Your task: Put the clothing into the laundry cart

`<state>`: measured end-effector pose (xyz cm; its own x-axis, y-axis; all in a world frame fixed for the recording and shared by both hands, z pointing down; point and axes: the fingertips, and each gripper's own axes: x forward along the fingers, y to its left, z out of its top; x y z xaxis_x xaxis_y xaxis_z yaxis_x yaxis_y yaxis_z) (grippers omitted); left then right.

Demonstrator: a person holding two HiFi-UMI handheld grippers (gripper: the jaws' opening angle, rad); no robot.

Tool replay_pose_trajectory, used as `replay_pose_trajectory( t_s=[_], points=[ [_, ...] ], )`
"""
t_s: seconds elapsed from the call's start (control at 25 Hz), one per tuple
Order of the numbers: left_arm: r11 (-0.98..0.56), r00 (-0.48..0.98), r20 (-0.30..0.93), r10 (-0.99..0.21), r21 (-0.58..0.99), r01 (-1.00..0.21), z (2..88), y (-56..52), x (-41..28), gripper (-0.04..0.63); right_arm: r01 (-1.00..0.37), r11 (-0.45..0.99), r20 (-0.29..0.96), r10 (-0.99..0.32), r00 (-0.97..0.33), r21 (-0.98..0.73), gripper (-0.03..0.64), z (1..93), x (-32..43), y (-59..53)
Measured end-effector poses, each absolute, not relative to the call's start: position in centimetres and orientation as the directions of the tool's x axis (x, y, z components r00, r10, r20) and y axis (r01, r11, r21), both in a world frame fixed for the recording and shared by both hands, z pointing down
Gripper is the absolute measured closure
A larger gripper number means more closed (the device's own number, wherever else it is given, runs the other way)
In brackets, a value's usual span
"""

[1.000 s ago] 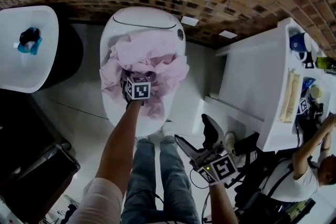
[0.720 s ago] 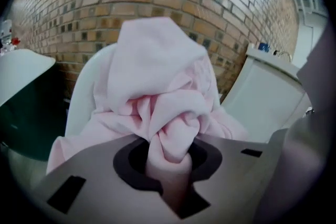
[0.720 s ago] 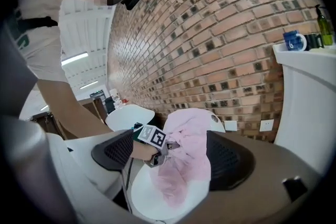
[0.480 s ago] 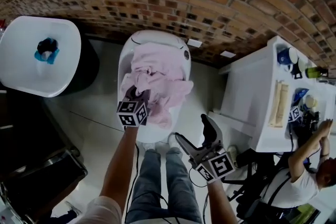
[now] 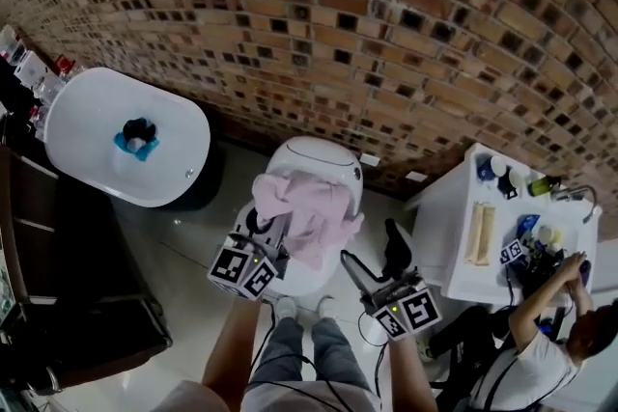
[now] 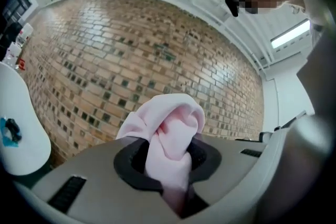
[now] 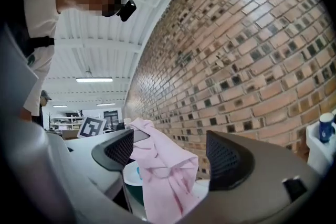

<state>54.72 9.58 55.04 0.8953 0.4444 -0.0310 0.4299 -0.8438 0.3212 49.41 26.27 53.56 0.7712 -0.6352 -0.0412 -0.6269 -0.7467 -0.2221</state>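
- A red-brown brick wall (image 5: 386, 34) fills the far side of the scene.
- A white oval tub on a dark base (image 5: 87, 130) stands far left, well apart from the clothing. A small blue and black bundle (image 5: 136, 138) lies in its middle.
- A white table (image 5: 444, 217) stands at the right, with small things along its right edge. A person in a white shirt (image 5: 541, 352) reaches over it from the near right corner.
- A white rounded plastic bin (image 5: 328, 159) stands in the middle against the wall, between the tub and the table.
- The pale pink cloth garment (image 5: 314, 212) lies heaped over the top of this bin. Its near left fold rises into the left tongs.
- The left gripper (image 5: 270, 232) is at the bin's near left edge. In the left gripper view its tongs (image 6: 168, 160) are clamped tight on a bunched fold of the garment (image 6: 168, 128), which bulges above them.
- The right gripper (image 5: 375, 256) hangs just right of the bin, near the garment but apart from it. In the right gripper view its tongs (image 7: 170, 157) stand wide and grip nothing. The garment (image 7: 163, 176) shows beyond the gap.
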Motion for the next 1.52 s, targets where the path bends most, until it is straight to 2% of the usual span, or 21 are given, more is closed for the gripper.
replay_pose_trajectory(
  t_s=[0.24, 0.4, 0.56, 0.76, 0.96, 1.32, 1.52],
  points=[
    [-0.875, 0.904, -0.234, 0.357, 0.254, 0.411, 40.7, 6.5, 47.6, 0.522, -0.672, -0.729, -0.191, -0.647, 0.738, -0.127, 0.173, 43.5, 47.0, 25.5],
    [-0.924, 0.913, -0.318, 0.256, 0.196, 0.328, 34.9, 3.4, 42.7, 0.522, -0.728, -0.68, -0.267, -0.687, 0.675, -0.091, 0.173, 39.3, 45.6, 23.3],
    [-0.968, 0.92, -0.368, 0.135, 0.148, 0.201, 31.8, -0.4, 37.5, 0.522, -0.821, -0.566, -0.319, -0.766, 0.557, -0.074, 0.173, 37.0, 44.3, 18.4],
    [-0.991, 0.92, -0.391, 0.0, 0.125, 0.053, 30.0, -4.3, 30.9, 0.522, -0.904, -0.425, -0.369, -0.833, 0.414, -0.055, 0.174, 34.6, 40.7, 12.4],
    [-0.979, 0.894, -0.397, -0.206, 0.073, -0.193, 28.7, -9.0, 22.5, 0.522, -0.978, -0.195, -0.42, -0.884, 0.208, -0.074, 0.175, 33.5, 36.4, 4.7],
    [-0.894, 0.809, -0.4, -0.43, 0.064, -0.443, 25.0, -15.5, 8.7, 0.522, -0.993, 0.111, -0.445, -0.892, -0.078, -0.048, 0.175, 31.7, 24.7, -7.8],
    [-0.843, 0.75, -0.424, -0.508, 0.065, -0.534, 24.2, -19.2, 0.7, 0.522, -0.97, 0.241, -0.443, -0.874, -0.2, -0.039, 0.175, 30.8, 16.9, -13.9]
  ],
)
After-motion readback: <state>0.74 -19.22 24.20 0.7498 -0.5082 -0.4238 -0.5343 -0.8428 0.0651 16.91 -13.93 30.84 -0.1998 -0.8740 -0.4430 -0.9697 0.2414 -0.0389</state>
